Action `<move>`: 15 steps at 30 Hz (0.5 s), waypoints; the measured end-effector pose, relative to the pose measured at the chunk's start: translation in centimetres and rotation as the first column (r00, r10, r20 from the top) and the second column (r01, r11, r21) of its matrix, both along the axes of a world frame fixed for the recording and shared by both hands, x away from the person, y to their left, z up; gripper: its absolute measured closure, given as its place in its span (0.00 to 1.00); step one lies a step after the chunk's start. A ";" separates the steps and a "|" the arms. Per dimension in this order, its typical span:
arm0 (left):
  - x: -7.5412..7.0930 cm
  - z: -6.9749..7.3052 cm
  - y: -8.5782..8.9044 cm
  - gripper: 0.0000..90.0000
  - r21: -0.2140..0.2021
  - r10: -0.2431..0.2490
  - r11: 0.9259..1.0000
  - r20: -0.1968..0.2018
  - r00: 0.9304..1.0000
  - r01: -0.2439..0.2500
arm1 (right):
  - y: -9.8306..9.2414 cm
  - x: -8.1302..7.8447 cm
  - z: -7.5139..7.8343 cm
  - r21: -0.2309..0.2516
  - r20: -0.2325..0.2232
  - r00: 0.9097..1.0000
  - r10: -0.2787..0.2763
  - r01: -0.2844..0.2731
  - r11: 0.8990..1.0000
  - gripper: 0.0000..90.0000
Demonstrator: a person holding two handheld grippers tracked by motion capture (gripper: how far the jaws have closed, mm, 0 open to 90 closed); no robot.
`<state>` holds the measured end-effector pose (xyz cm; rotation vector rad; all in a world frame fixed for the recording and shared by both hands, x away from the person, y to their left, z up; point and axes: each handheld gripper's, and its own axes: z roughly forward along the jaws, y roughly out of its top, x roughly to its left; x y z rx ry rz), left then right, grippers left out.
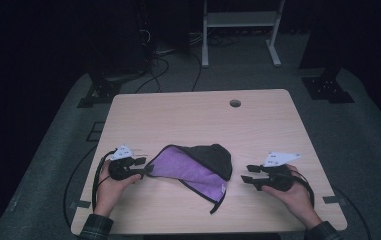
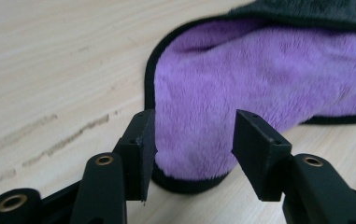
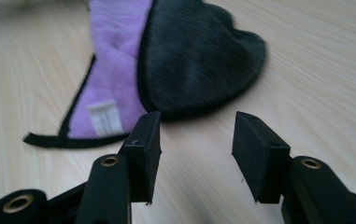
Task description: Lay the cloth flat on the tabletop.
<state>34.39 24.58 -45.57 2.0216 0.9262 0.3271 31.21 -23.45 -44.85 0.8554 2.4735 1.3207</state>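
A cloth [image 1: 198,167], purple fleece on one side and dark grey on the other with black edging, lies crumpled at the middle of the wooden table [image 1: 188,115]. At the cloth's left corner my left gripper [image 1: 145,166] rests low on the table. In the left gripper view the jaws [image 2: 194,135] stand apart with the rounded purple corner [image 2: 241,70] between them, not squeezed. My right gripper [image 1: 245,173] sits just right of the cloth, open. Its jaws [image 3: 196,135] hold nothing, and the dark grey fold [image 3: 199,56] and a white label [image 3: 102,116] lie ahead.
A round cable hole [image 1: 235,103] sits near the table's far edge. Beyond the table a white metal frame [image 1: 240,20] stands on the dark floor, with cables [image 1: 163,65] trailing nearby. Bare wood surrounds the cloth on all sides.
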 end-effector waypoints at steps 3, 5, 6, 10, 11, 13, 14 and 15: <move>0.0 -0.6 0.2 0.50 0.015 0.017 1.000 -0.009 1.000 -0.017 | 2.2 0.3 -0.1 -0.006 0.002 0.999 0.047 -0.047 0.999 0.57; 0.0 -0.7 0.4 0.48 0.022 0.024 0.999 -0.010 1.000 -0.024 | 3.5 0.5 -0.2 -0.019 0.002 0.997 0.072 -0.072 0.997 0.57; 0.0 -0.8 0.5 0.48 0.024 0.032 0.999 -0.013 0.999 -0.032 | 3.8 0.6 -0.2 -0.021 0.001 0.997 0.079 -0.079 0.997 0.57; 0.1 -1.0 0.8 0.45 0.031 0.049 0.998 -0.018 0.999 -0.048 | 5.2 1.1 -0.8 -0.040 -0.005 0.995 0.102 -0.102 0.994 0.56; 0.1 -1.0 0.8 0.44 0.033 0.052 0.998 -0.021 0.998 -0.051 | 5.4 1.2 -0.9 -0.047 -0.003 0.995 0.104 -0.104 0.994 0.56; 0.2 -1.3 0.7 0.43 0.039 0.052 0.998 -0.025 0.998 -0.051 | 5.7 1.5 -1.2 -0.055 -0.009 0.994 0.107 -0.107 0.993 0.56; 0.2 -1.3 0.7 0.43 0.045 0.050 0.998 -0.032 0.998 -0.049 | 5.9 1.6 -1.3 -0.062 -0.008 0.995 0.104 -0.104 0.993 0.58; 0.2 -1.4 0.6 0.42 0.052 0.050 0.997 -0.037 0.998 -0.048 | 6.0 1.7 -1.4 -0.073 -0.007 0.995 0.102 -0.102 0.992 0.61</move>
